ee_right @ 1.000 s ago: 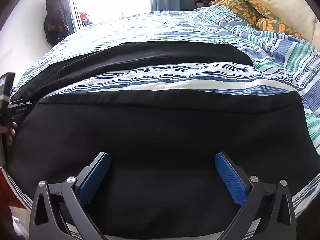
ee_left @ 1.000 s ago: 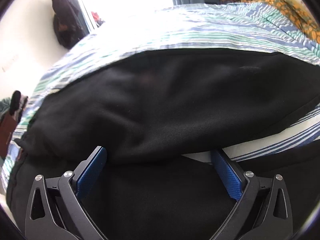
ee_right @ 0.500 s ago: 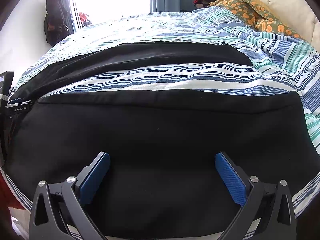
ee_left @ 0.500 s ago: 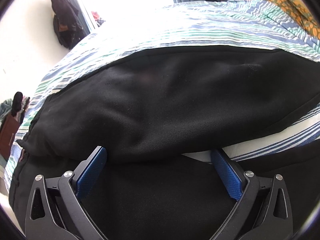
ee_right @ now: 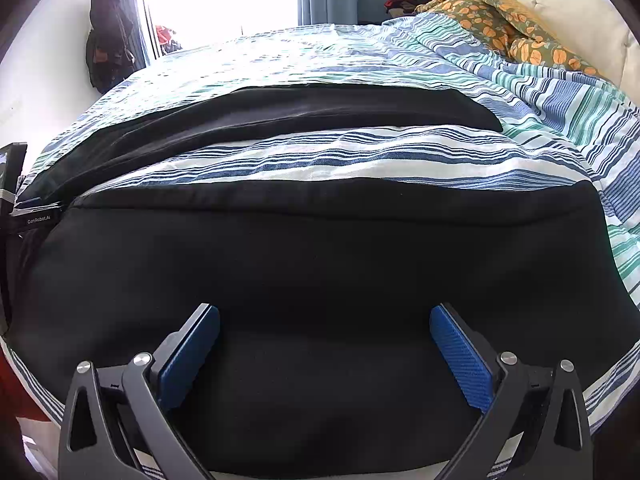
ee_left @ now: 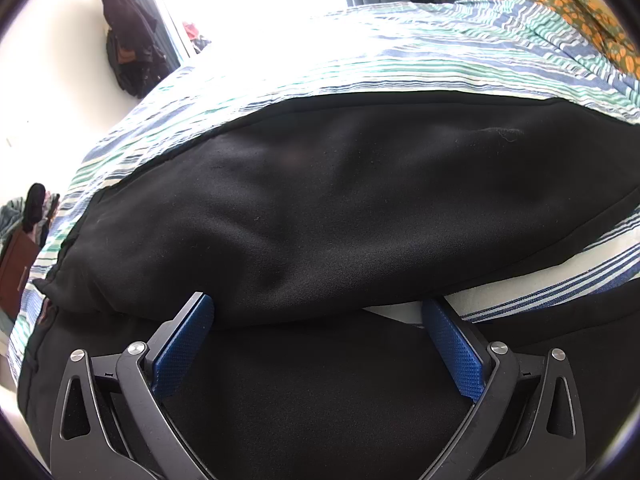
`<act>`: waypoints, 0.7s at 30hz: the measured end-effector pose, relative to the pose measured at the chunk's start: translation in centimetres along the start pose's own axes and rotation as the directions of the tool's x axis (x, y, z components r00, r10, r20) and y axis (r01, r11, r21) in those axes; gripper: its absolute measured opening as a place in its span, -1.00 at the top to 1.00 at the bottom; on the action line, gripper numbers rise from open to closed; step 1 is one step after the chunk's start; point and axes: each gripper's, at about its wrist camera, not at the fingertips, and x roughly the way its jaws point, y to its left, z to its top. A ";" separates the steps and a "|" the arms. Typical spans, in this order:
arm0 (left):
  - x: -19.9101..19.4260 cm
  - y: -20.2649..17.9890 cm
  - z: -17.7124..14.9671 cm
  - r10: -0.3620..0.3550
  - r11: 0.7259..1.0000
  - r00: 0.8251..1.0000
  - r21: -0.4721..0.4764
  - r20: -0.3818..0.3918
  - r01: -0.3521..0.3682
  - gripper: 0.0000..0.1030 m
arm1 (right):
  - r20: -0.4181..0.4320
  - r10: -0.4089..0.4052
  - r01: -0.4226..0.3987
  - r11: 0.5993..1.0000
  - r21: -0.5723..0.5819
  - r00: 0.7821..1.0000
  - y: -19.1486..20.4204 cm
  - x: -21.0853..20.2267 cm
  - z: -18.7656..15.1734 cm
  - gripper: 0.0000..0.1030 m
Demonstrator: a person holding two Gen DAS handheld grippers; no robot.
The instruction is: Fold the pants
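Note:
Black pants [ee_right: 320, 256] lie spread on a striped bedspread [ee_right: 340, 152]. One leg lies near me, the other leg [ee_right: 304, 108] lies farther back with a strip of bedspread between them. My right gripper [ee_right: 325, 320] is open and empty, low over the near leg. In the left wrist view the pants [ee_left: 340, 200] fill the middle, with a bulged fold of cloth lying in front of the fingers. My left gripper [ee_left: 318, 312] is open over the black cloth, its blue pads [ee_left: 182, 344] wide apart.
An orange floral blanket [ee_right: 508, 24] is bunched at the far right of the bed. A dark garment [ee_right: 106, 36] hangs on the wall by the bright window. The other gripper's body [ee_right: 16, 196] shows at the left edge of the right wrist view.
The left wrist view has shifted slightly, so the pants sit a little lower in frame. The right gripper has barely moved. Both grippers stay open.

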 end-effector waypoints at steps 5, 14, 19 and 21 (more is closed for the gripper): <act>0.0 0.0 0.0 0.000 1.000 1.000 0.000 0.000 0.000 -0.99 | -0.001 -0.001 0.001 1.000 -0.001 1.000 0.0 0.0 0.0 -1.00; 0.0 0.0 0.0 0.000 1.000 1.000 0.000 0.000 0.000 -0.99 | 0.003 -0.009 0.009 1.000 0.002 1.000 0.1 0.1 0.0 -1.00; 0.0 -0.1 0.0 0.000 1.000 1.000 0.000 0.000 0.000 -0.99 | 0.003 -0.014 0.014 1.000 0.005 1.000 0.1 0.1 0.0 -1.00; 0.0 0.0 0.0 0.000 1.000 1.000 0.000 0.000 0.000 -0.99 | 0.004 -0.014 0.014 1.000 0.005 1.000 0.1 0.1 0.0 -1.00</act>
